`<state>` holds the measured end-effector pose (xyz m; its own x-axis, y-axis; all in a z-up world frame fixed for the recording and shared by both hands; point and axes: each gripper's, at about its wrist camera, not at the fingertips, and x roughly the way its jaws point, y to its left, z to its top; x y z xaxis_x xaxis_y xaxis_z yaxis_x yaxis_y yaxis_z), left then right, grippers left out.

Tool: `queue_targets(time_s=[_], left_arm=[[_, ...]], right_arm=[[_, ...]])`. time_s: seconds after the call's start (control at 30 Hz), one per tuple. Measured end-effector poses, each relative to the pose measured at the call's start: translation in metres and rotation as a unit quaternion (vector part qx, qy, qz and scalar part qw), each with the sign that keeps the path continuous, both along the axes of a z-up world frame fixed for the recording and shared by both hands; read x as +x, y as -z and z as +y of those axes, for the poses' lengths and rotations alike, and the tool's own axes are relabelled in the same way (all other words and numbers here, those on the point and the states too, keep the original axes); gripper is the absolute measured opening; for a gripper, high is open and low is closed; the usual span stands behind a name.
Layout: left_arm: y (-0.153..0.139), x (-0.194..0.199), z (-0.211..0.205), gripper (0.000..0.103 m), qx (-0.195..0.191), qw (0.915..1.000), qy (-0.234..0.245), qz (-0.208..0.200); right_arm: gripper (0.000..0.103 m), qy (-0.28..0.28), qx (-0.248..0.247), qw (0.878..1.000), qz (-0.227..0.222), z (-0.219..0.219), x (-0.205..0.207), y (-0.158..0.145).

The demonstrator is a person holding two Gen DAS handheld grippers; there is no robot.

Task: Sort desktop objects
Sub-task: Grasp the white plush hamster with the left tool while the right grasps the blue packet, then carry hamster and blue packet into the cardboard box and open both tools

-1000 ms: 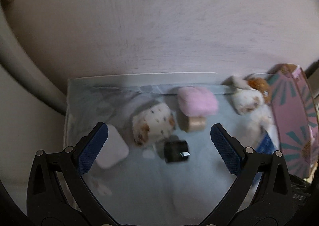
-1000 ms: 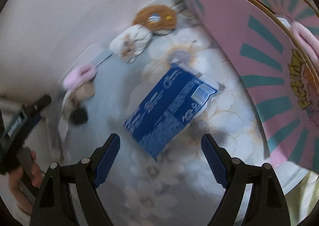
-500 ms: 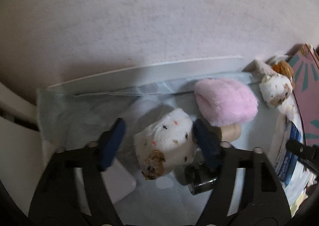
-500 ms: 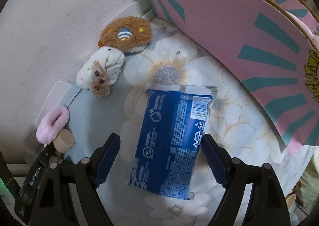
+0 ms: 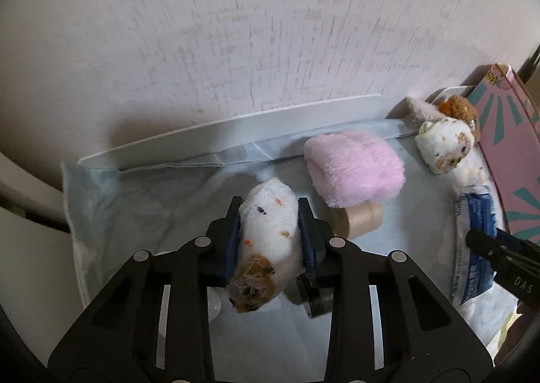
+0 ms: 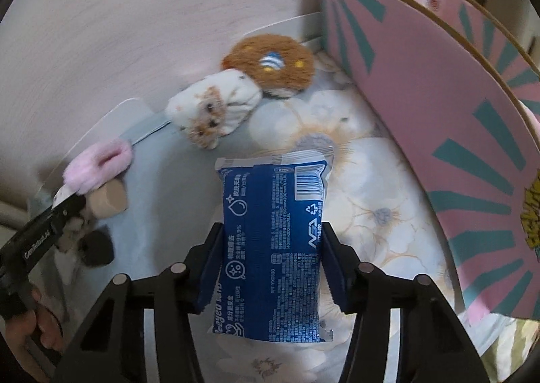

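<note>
The white speckled plush (image 5: 270,234) sits clamped between the blue pads (image 5: 305,241) of the left gripper (image 5: 270,231), its brown face end pointing back toward the camera, on the pale blue cloth (image 5: 152,207). Just right of the plush lies a pink fluffy roll (image 5: 354,167), touching a tan cylinder (image 5: 359,219) below it; a dark small object (image 5: 314,298) peeks out under the right finger. Left of the plush the cloth is bare up to its edge; behind it a white board edge (image 5: 236,126) meets the wall.

The right gripper (image 6: 271,254) pinches the blue wipes packet (image 6: 270,241) by its long sides on the floral cloth (image 6: 378,200). Beyond the packet lie a second white plush (image 6: 216,106) and a brown plush (image 6: 270,62), touching; the pink box (image 6: 438,106) walls off the right side
</note>
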<state>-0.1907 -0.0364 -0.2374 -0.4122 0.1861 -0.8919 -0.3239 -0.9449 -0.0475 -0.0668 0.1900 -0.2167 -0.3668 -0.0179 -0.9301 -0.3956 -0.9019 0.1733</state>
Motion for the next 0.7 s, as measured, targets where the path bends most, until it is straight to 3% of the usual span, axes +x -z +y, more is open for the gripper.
queue_targets(time_s=[0.2,0.47,0.7], left_arm=[[-0.021,0.013,-0.003,0.028,-0.004,0.9999,-0.011,0.004],[-0.064,0.026,-0.009,0.028,0.009,0.9998,-0.011,0.016],[-0.096,0.034,0.013,0.028,0.028,0.9993,0.0,0.024]], right_arm=[[0.05,-0.037,-0.021,0.999,0.011,-0.001,0.002,-0.016],[0.05,-0.116,-0.042,0.992,0.035,-0.004,0.005,-0.06],[0.05,-0.172,-0.028,0.983,0.057,0.005,0.013,-0.094]])
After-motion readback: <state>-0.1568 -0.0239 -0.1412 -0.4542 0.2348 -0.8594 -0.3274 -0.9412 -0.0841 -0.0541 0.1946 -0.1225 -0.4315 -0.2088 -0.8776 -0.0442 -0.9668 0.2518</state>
